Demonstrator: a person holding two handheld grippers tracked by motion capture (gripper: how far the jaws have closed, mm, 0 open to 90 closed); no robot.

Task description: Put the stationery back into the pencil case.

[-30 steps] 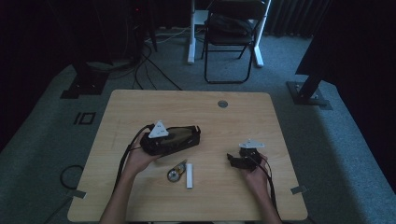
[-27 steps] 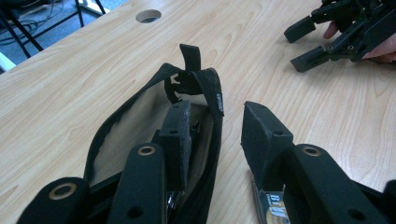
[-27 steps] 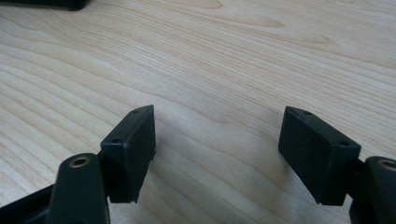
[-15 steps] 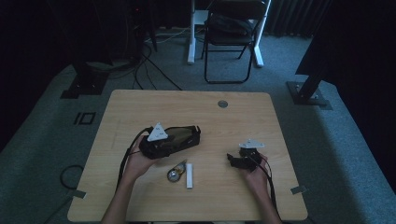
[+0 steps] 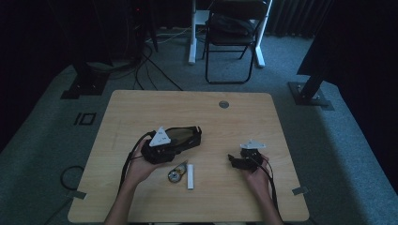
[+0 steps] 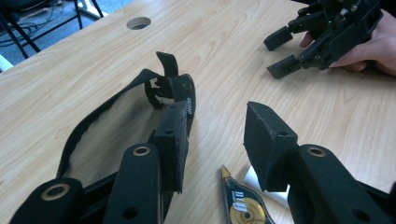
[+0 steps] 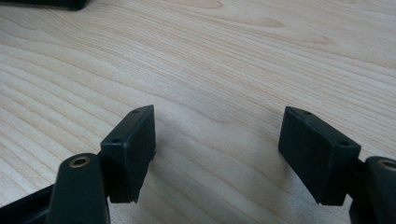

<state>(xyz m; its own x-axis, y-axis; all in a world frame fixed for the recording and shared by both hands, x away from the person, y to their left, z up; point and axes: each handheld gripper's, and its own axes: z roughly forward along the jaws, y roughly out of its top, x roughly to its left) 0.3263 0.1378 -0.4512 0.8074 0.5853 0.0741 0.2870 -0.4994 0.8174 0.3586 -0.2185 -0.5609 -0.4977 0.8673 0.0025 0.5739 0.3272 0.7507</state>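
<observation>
With its jaws just opened and the strap slack beside one pad, the left gripper point(image 6: 212, 149) is seen over the black strap point(image 5: 180, 136), stretched toward two o'clock on the worktop point(image 5: 141, 108); the right gripper point(image 7: 217, 154) gapes empty.

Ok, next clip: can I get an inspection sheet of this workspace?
Surface: wooden table, cable hole near far edge.
Job's things: black strap with buckle, looped beside the left claw.
Clutter: correction tape dispenser and white stick, side by side.
Grippers: left claw open, nothing between pads; right claw open over bare wood.
Cables: loose floor cables beyond table.
Surroundings: folding chair, grey carpet.
</observation>
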